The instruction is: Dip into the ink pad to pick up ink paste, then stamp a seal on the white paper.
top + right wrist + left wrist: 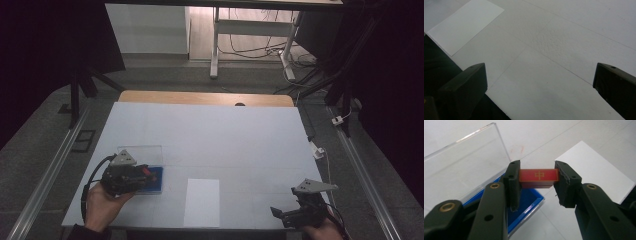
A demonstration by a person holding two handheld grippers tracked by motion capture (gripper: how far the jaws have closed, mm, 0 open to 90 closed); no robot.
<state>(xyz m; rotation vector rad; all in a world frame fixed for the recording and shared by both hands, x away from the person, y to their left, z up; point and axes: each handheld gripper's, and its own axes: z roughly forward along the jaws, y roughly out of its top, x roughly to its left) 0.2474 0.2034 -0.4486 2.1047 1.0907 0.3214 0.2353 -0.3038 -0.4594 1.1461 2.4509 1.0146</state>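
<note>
The left hand (102, 202) comes in from the near left edge, wrapped around the left gripper (145, 176), which points level toward the right; its jaws are clamped on a small load raised between the pads (514, 178); the right gripper (277, 212) sits low at the near right, angled leftward, jaws spread wide with nothing between them.

A small red block (538, 177) with a gold border and a gold character on its top face sits level, pinched at both short ends, up off the blue tray (527, 202). That shallow tray lies on the desk's near left, just below the block, its clear lid (461, 165) open and tilted back behind it.
</note>
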